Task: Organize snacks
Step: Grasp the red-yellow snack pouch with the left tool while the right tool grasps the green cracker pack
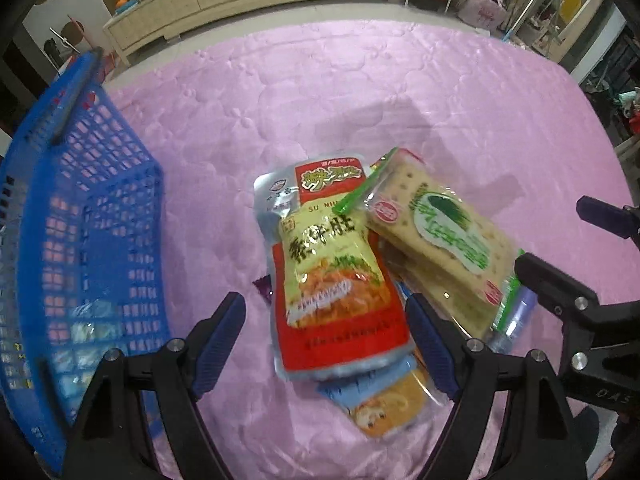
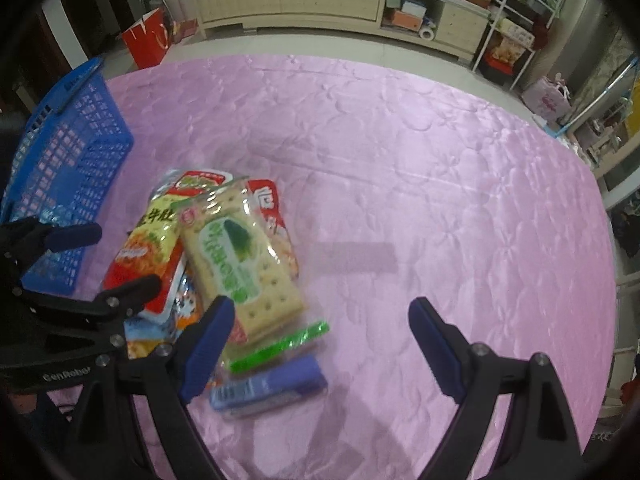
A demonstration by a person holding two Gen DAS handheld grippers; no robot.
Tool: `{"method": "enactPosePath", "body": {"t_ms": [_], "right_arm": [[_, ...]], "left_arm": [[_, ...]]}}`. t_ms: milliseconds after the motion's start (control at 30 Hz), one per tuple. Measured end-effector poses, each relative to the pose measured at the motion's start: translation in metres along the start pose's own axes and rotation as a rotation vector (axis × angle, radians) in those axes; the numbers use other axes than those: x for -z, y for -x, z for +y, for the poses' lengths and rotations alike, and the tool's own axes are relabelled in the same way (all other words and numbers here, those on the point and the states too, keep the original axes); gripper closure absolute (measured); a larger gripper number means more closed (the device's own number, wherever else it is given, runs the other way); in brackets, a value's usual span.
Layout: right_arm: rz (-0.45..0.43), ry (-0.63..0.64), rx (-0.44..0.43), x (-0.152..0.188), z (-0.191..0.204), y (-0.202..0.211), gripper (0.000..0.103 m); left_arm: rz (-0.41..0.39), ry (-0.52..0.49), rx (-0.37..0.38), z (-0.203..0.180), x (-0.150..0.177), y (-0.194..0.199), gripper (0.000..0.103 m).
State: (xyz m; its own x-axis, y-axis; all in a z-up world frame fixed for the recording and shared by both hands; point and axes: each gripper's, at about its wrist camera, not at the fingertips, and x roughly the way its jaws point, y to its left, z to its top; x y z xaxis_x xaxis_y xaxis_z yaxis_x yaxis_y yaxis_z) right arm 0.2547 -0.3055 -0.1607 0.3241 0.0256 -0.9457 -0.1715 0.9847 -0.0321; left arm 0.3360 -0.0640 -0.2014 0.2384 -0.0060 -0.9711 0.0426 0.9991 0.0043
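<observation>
A pile of snack packets lies on the pink quilted cloth (image 1: 360, 92). On top are a red-and-yellow packet (image 1: 336, 280) and a cracker pack with a green label (image 1: 436, 236). A blue-and-orange packet (image 1: 380, 400) and a purple packet (image 2: 268, 390) lie underneath. My left gripper (image 1: 326, 344) hangs open over the pile, its fingers either side of the red-and-yellow packet without pressing it. My right gripper (image 2: 322, 344) is open just right of the pile, its left finger over the cracker pack (image 2: 240, 256). Each gripper shows in the other's view: left gripper (image 2: 104, 262), right gripper (image 1: 576, 246).
A blue mesh basket (image 1: 92, 208) stands at the left of the cloth, close to the pile, with a few shiny packets inside. It also shows in the right wrist view as the basket (image 2: 76, 152). Beyond the cloth are a low cabinet (image 2: 320, 0) and cluttered shelves.
</observation>
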Motion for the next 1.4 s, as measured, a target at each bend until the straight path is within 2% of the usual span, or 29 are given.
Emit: {"method": "enactPosePath", "body": {"t_ms": [133,333,400,433,500,600,667,967,1100,1200,1300,1333,1400], "right_arm": [[-0.002,-0.026,-0.031,-0.008,-0.009,-0.005,0.012],[0.014,-0.029,-0.045,-0.005,-0.014,-0.01,0.012],[0.02,-0.026,-0.049,0.0,-0.015,-0.01,0.012],[0.023,-0.025,-0.055,0.002,-0.016,-0.01,0.012],[0.03,-0.027,-0.067,0.004,-0.015,-0.01,0.012],[0.032,-0.025,-0.098,0.004,-0.013,-0.009,0.012],[0.036,-0.013,-0.116,0.0,-0.01,-0.01,0.012],[0.116,-0.034,-0.172,-0.025,-0.005,-0.039,0.012],[0.14,-0.005,-0.156,-0.033,-0.001,-0.053,0.012],[0.155,-0.032,-0.172,-0.036,-0.007,-0.061,0.012],[0.154,-0.001,-0.182,-0.037,-0.004,-0.067,0.013],[0.15,0.009,-0.181,-0.036,-0.003,-0.067,0.017],[0.139,0.025,-0.199,-0.034,0.001,-0.065,0.036]], "left_arm": [[0.042,0.064,0.02,0.006,-0.01,-0.016,0.023],[0.049,0.027,0.001,0.001,-0.019,-0.031,0.024],[0.037,0.023,0.005,0.001,-0.019,-0.029,0.041],[0.026,0.019,0.005,0.001,-0.018,-0.026,0.043],[0.005,0.01,-0.007,0.0,-0.017,-0.022,0.056],[-0.038,0.041,0.018,0.009,-0.008,-0.009,0.066],[-0.051,0.053,0.044,0.013,-0.004,-0.003,0.069],[-0.067,0.035,0.062,0.031,0.017,0.005,0.072],[-0.066,0.046,0.069,0.031,0.015,0.005,0.072],[-0.069,0.052,0.066,0.032,0.015,0.008,0.072],[-0.075,0.076,0.066,0.028,0.014,0.01,0.072],[-0.074,0.078,0.075,0.028,0.015,0.01,0.072],[-0.076,0.066,0.073,0.02,0.019,0.011,0.072]]}}
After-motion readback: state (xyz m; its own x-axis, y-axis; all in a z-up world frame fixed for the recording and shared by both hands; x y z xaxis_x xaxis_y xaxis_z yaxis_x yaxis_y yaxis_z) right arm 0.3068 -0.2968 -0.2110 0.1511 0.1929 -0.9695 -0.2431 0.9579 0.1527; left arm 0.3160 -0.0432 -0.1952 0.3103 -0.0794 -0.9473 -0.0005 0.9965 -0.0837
